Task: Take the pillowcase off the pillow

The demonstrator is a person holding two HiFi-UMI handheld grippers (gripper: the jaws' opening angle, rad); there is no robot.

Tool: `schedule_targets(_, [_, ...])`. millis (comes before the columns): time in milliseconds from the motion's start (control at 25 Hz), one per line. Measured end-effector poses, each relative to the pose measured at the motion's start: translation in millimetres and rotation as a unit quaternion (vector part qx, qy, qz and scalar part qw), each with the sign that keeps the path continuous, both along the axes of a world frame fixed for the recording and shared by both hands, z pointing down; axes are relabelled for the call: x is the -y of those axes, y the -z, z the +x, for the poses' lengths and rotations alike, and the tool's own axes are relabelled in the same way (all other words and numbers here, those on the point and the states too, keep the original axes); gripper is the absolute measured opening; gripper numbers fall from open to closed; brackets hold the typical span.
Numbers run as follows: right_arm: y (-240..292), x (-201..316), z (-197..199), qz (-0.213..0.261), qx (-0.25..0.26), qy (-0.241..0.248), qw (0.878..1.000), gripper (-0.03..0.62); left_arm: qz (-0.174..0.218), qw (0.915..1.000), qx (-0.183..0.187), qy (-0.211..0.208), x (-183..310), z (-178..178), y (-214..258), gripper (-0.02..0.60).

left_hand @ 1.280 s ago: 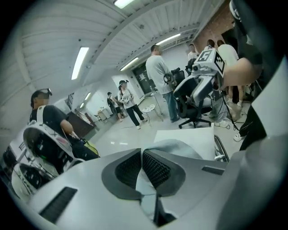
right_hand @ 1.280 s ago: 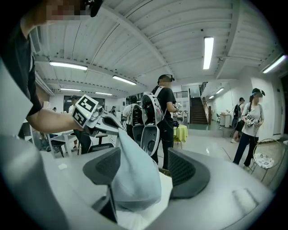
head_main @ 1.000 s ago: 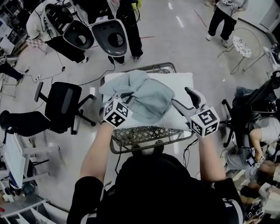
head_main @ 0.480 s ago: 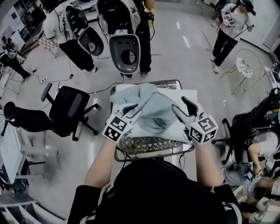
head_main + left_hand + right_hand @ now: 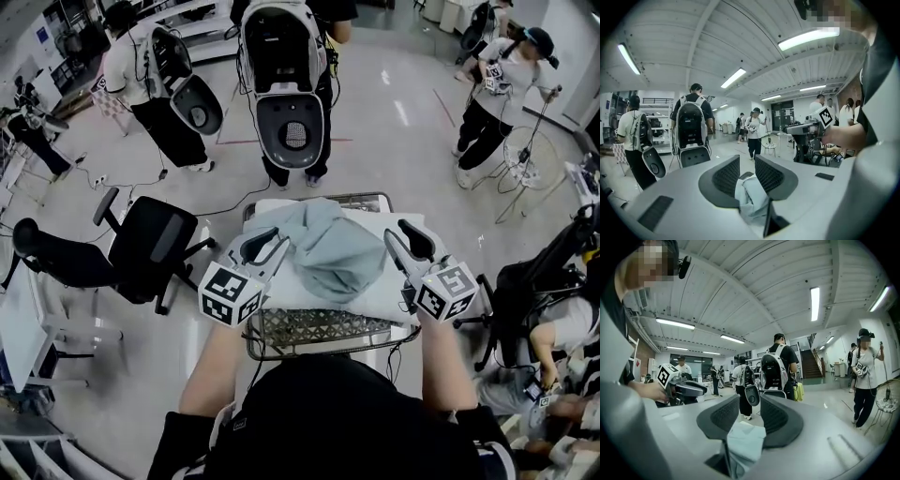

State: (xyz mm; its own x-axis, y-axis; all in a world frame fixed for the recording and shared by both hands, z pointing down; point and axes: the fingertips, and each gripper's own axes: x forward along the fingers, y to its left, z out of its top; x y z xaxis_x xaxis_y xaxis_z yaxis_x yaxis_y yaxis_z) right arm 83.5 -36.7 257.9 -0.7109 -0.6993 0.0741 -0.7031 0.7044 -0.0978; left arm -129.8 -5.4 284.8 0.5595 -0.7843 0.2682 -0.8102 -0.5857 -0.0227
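- A wire basket (image 5: pixel 319 328) stands just in front of the person, and the pillow is carried on it.
- A black chair (image 5: pixel 155 244) is seen on the floor to the basket's left, apart from it.
- The white pillow (image 5: pixel 384 295) is laid flat across the basket's top; bare pillow is exposed along its near edge and at its right side.
- The blue-grey pillowcase (image 5: pixel 328 248) is bunched in a crumpled heap on top of the pillow, between the two grippers. Whether any part of the pillow is covered inside it cannot be told.
- The left gripper (image 5: pixel 266 246) is held at the heap's left edge. In the left gripper view its jaws (image 5: pixel 747 161) have just been opening and stand slightly apart, and a bunched fold of pillowcase (image 5: pixel 750 199) is pinched between the pads at their near end.
- The right gripper (image 5: pixel 405 246) is held at the heap's right edge. In the right gripper view its jaws (image 5: pixel 751 404) have just been closing, and a fold of pillowcase (image 5: pixel 745 444) is clamped between the pads at their near end, with the tips left bare.
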Motion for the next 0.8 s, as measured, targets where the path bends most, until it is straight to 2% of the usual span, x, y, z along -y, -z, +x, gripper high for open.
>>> schedule_targets(160, [8, -4, 1, 0.009, 0.009, -0.005, 1.0, 0.132, 0.016, 0.9997, -0.016, 0.01, -10, -6, 12, 0.106])
schedule_targets(320, [14, -8, 6, 0.03, 0.022, -0.033, 0.999, 0.058, 0.027, 0.9988, -0.036, 0.019, -18, -13, 16, 0.104])
schedule_targets(520, [19, -16, 18, 0.047, 0.024, -0.045, 0.998, 0.011, 0.056, 0.9969, -0.045, 0.033, -17, -15, 26, 0.077])
schedule_targets(800, [-6, -20, 24, 0.019, 0.03, -0.045, 0.998, 0.009, 0.023, 0.9953, -0.055, 0.077, -2, -29, -1, 0.058])
